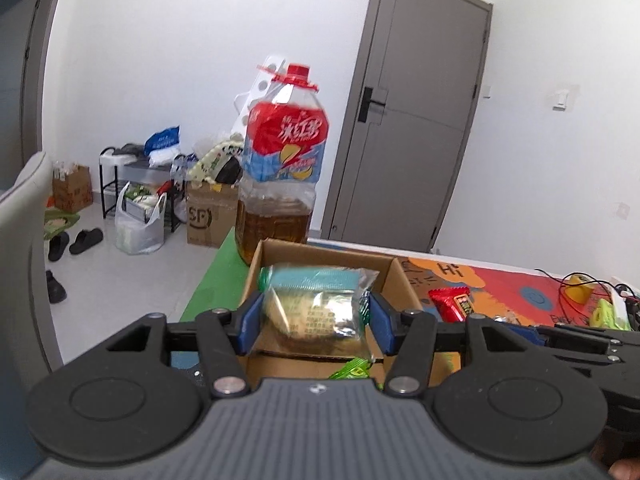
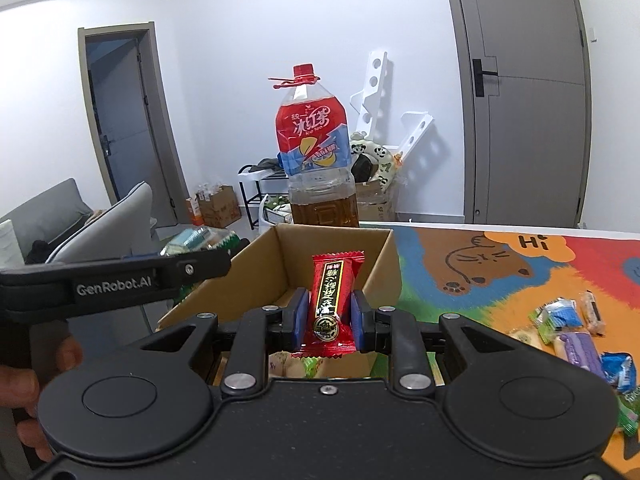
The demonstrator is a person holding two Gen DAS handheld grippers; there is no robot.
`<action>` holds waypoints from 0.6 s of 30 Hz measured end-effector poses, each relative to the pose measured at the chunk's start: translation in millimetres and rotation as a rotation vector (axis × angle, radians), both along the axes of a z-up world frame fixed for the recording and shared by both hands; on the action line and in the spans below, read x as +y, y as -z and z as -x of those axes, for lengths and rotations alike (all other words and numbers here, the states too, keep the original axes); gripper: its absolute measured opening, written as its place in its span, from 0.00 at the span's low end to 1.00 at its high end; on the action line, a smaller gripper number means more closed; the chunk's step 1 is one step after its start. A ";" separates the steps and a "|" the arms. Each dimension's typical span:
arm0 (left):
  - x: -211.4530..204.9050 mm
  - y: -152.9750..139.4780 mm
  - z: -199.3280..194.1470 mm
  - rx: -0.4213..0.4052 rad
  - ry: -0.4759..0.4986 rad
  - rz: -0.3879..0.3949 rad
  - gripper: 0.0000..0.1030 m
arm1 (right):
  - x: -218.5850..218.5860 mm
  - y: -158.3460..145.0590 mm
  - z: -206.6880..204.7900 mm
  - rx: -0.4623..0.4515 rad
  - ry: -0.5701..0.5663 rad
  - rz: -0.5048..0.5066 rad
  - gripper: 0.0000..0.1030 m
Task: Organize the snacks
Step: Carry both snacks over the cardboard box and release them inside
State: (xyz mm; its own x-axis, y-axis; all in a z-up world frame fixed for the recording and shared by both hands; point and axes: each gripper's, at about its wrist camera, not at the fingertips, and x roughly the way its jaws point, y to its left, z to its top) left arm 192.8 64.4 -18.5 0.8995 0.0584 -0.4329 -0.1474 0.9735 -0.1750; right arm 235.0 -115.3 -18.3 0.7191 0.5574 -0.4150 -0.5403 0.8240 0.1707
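Snacks are being gathered into a cardboard box (image 2: 340, 248), and right now each hand carries one above it. Nearest, the right gripper (image 2: 327, 318) has its blue pads clamped on the sides of a red wrapped candy bar (image 2: 331, 304), which stands upright between them over the box's open top. The left gripper (image 1: 316, 320) is closed around a clear-and-green packet of biscuits (image 1: 316, 304), pinched at both sides and held over the box (image 1: 320, 256) as well, with another green wrapper visible down inside it. To my eye the step in hand is the drop: both pieces look well placed over the opening, so the thing to do is lower each a little past the rim before letting go, so neither bounces off the cardboard wall or lands on the flap. Releasing one at a time would keep the two tools from knocking together, since the left one sits just beside the right over the same box. Off to the right, more wrapped snacks (image 2: 576, 340) lie loose on the colourful cartoon mat (image 2: 500, 280), waiting their turn. Just beyond the box stands a large iced tea bottle (image 2: 316, 152), close enough that a wide swing could tip it. Farther back are a grey door (image 2: 528, 92) and clutter along the wall.
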 end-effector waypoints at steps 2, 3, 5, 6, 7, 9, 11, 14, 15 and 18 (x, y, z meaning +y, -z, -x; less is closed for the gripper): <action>3.3 2.4 -1.7 0.001 -0.021 0.018 0.55 | 0.8 0.9 -4.6 0.005 -0.005 -0.014 0.23; 5.4 3.0 -1.9 -0.004 -0.016 0.034 0.56 | 1.9 0.9 -6.3 0.004 -0.007 -0.018 0.23; 6.7 3.3 -1.7 0.000 -0.021 0.036 0.63 | 3.9 1.4 -9.4 0.004 -0.009 -0.022 0.23; 7.4 3.2 -0.7 0.001 -0.035 0.029 0.64 | 4.5 1.5 -10.9 0.007 -0.009 -0.026 0.23; 8.2 3.1 1.0 0.001 -0.045 0.027 0.66 | 5.2 1.6 -12.2 0.010 -0.011 -0.031 0.23; 12.5 3.0 3.7 0.002 -0.052 0.040 0.70 | 7.0 1.6 -13.8 0.012 -0.017 -0.040 0.23; 16.4 2.7 6.7 0.006 -0.063 0.057 0.73 | 9.0 1.1 -16.8 0.015 -0.025 -0.051 0.24; 21.2 2.2 11.6 0.015 -0.087 0.070 0.77 | 8.3 0.3 -18.5 0.022 -0.021 -0.065 0.27; 22.5 2.4 13.9 0.019 -0.096 0.073 0.78 | 6.8 0.2 -18.4 0.027 -0.016 -0.069 0.29; 24.6 2.4 20.9 0.023 -0.106 0.086 0.84 | -0.2 0.0 -13.9 0.035 -0.005 -0.079 0.32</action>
State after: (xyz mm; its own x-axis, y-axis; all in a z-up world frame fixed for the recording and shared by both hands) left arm 171.9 89.0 -21.0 0.8798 0.1148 -0.4612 -0.2540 0.9338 -0.2521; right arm 248.9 -115.4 -18.3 0.7022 0.5926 -0.3945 -0.5366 0.8048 0.2538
